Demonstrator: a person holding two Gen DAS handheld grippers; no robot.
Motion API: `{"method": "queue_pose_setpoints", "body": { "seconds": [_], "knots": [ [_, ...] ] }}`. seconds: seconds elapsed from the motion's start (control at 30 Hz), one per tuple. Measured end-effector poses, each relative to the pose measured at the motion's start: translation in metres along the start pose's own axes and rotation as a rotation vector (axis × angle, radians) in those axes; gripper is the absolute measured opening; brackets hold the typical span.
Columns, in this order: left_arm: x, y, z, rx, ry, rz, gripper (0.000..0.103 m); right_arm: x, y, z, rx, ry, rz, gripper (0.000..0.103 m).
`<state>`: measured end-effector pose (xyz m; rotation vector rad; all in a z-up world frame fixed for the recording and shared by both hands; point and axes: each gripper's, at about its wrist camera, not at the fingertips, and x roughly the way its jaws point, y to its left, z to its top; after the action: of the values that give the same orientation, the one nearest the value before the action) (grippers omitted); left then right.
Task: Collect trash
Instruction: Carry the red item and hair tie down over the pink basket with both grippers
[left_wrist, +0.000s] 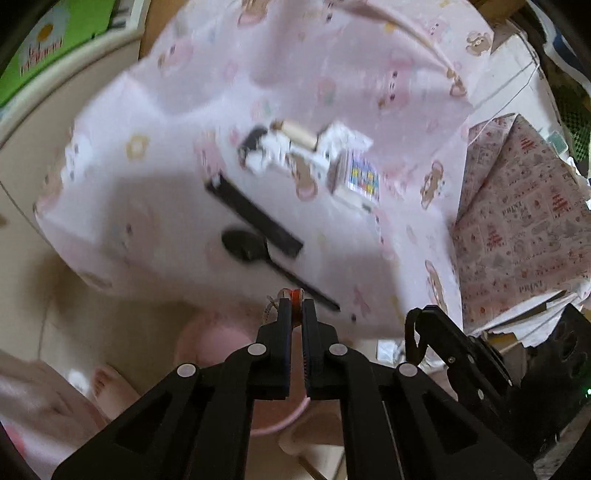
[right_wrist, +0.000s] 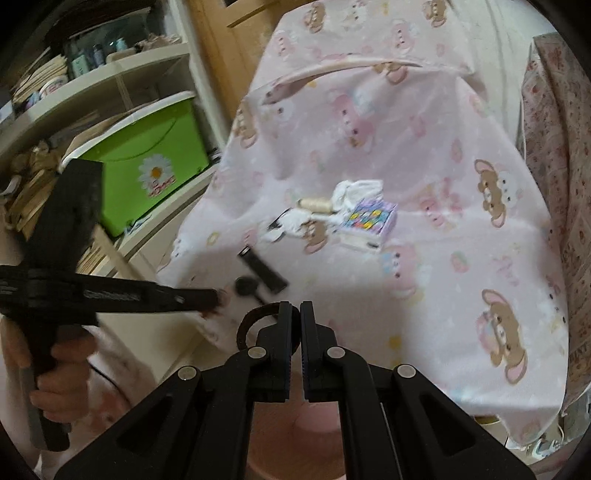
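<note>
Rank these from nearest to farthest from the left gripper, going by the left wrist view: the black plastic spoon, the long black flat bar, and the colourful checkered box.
1. Black plastic spoon: just ahead of the left gripper, slightly left.
2. Long black flat bar: right behind the spoon, lying diagonally.
3. Colourful checkered box: farthest, ahead and right, beside the white scraps.

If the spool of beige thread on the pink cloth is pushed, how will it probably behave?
The thread spool lies on its side and looks cylindrical, so it may roll. It seems small, so probably light. The soft pink cloth and crumpled white paper beside it might stop it.
</note>
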<state>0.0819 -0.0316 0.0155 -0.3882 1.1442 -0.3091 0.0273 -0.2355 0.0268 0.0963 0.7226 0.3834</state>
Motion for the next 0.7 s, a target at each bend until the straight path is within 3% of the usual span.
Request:
{"method": "queue_pose_setpoints", "body": {
  "seconds": [0.13, 0.27, 0.37, 0.53, 0.7],
  "knots": [
    [0.007, -0.003, -0.014, 0.012, 0.016, 0.016, 0.004, -0.001, 0.011, -0.008, -0.038, 0.031, 0.008, 0.005],
    [0.025, 0.001, -0.026, -0.019, 0.101, -0.011, 0.004, 0.007, 0.013, -0.014, -0.015, 0.078, 0.040, 0.005],
    [0.035, 0.003, -0.031, -0.005, 0.120, 0.026, 0.004, 0.016, 0.016, -0.018, -0.044, 0.115, 0.005, 0.005],
    [0.049, 0.018, -0.038, -0.062, 0.172, -0.009, 0.004, 0.033, 0.008, -0.028, -0.009, 0.203, 0.003, 0.005],
    [0.067, 0.026, -0.045, -0.055, 0.195, 0.051, 0.004, 0.054, 0.003, -0.049, 0.020, 0.300, -0.027, 0.005]
  ]
}}
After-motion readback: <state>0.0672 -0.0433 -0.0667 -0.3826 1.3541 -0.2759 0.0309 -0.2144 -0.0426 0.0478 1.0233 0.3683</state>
